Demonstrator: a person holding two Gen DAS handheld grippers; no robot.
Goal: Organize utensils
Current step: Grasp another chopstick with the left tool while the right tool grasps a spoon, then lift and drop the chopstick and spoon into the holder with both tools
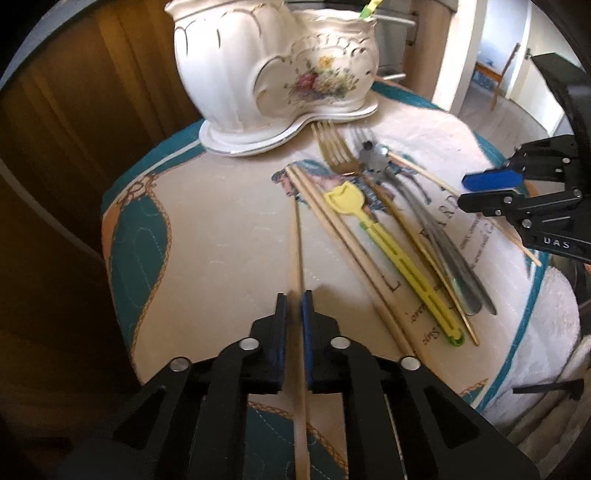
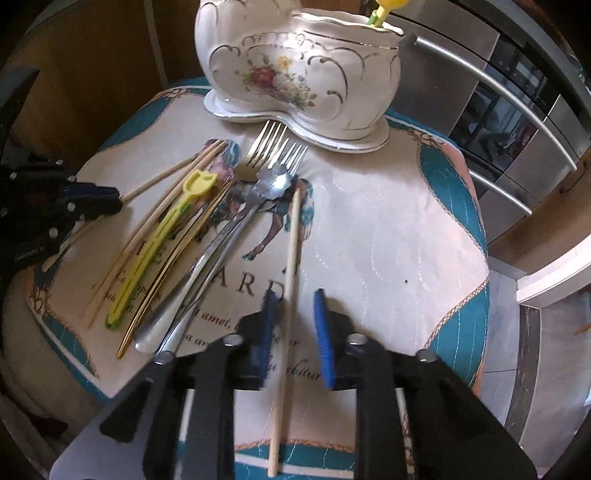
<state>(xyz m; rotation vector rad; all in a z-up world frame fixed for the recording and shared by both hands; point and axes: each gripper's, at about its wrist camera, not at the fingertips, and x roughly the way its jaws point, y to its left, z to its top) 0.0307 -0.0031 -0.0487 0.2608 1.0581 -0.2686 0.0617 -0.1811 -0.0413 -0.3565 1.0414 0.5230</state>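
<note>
Two hand-held tongs work over a printed cloth point(image 1: 221, 240) covering the surface. We count four wooden chopsticks, two forks, one spoon and one yellow plastic utensil point(image 1: 391, 254) on the cloth.

The left tongs point(image 1: 294, 301) are clenched on the first chopstick point(image 1: 295, 251), which runs straight out between the blue pads. In the right wrist view, the second chopstick point(image 2: 291, 254) stands between the pads of the right tongs point(image 2: 295, 306), against the left-hand pad with a clear gap to the other, so these tongs are released.

The other two chopsticks point(image 1: 332, 229) lie side by side next to the yellow utensil. Beyond it lie the gold fork point(image 1: 334, 147), the silver fork point(image 2: 295, 155) and the spoon point(image 2: 275, 182), handles fanned together.

A white flowered ceramic holder point(image 2: 295, 74) sits at the cloth's far edge, with a second yellow-green piece point(image 2: 380, 11) poking out of it.

We read "UAS" on the right tongs in the left wrist view, and "ARD" and "amet" on the cloth in the right.

Only the right wrist view shows a steel oven point(image 2: 517, 92); only the left shows a doorway with a chair point(image 1: 506, 74).
</note>
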